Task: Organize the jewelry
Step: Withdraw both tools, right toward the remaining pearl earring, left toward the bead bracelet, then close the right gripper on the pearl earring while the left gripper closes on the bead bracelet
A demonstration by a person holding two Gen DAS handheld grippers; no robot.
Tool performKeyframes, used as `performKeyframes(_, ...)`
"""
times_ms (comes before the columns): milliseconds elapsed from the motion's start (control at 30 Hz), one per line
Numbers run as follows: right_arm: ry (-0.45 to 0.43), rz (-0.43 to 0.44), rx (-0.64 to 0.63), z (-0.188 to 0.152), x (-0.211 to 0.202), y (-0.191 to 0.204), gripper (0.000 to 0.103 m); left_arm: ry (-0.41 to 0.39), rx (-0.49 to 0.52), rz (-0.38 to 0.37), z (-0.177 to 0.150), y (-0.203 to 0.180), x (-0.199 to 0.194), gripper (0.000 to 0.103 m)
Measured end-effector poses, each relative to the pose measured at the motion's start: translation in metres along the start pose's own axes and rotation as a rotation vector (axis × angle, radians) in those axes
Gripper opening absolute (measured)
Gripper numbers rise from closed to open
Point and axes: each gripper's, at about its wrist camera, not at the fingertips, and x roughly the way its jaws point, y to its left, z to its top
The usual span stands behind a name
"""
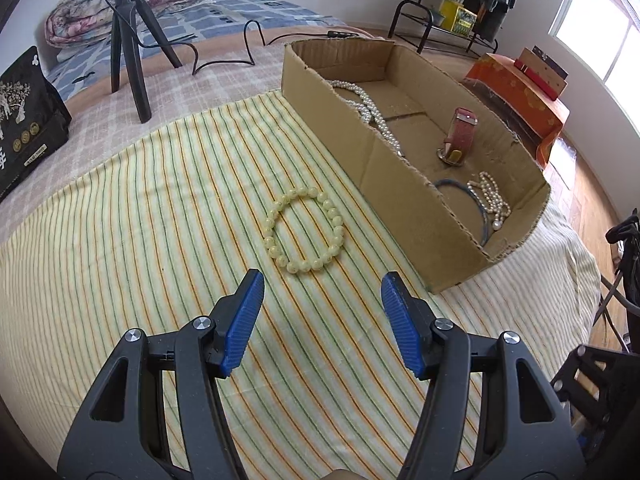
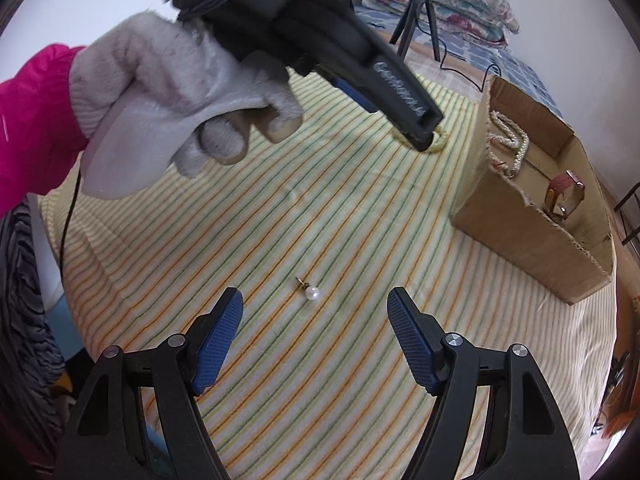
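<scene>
Bead bracelet [image 1: 305, 230] ahead of left gripper [image 1: 322, 280]

We count one cardboard box [image 1: 400, 184] on one striped cloth [image 1: 160, 208], and outside the box two loose pieces: one pale yellow bead bracelet [image 1: 305, 230] near the box's left wall and one pearl stud earring [image 2: 311, 292] lying well apart from it. Inside the box we make out four pieces: one long pearl necklace [image 1: 370, 110] at the far end, one pink-strapped watch [image 1: 460, 136] in the middle, and one blue bangle [image 1: 474, 204] with one small pearl strand [image 1: 494, 200] at the near end. Two grippers show, one gloved hand [image 2: 168, 96], and one tripod [image 1: 128, 40] far left
</scene>
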Motion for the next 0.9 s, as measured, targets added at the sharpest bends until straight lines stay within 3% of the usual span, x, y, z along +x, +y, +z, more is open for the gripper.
performKeyframes(367,0.021,0.006,0.03,-0.001,0.012,-0.008,0.074,0.029,-0.044,0.018,0.012,0.007,0.031,0.064)
performKeyframes(467,0.026,0.01,0.023,-0.001,0.015,-0.007,0.074,0.021,-0.043,0.021,0.015,0.007,0.033,0.071)
performKeyframes(600,0.034,0.032,0.029,0.0,0.018,-0.011,0.065,0.016,-0.038,0.034,0.017,0.007,0.037,0.071)
performKeyframes(900,0.046,0.077,0.053,0.002,0.017,-0.019,0.028,0.001,-0.009,0.066,0.019,0.008,0.047,0.071)
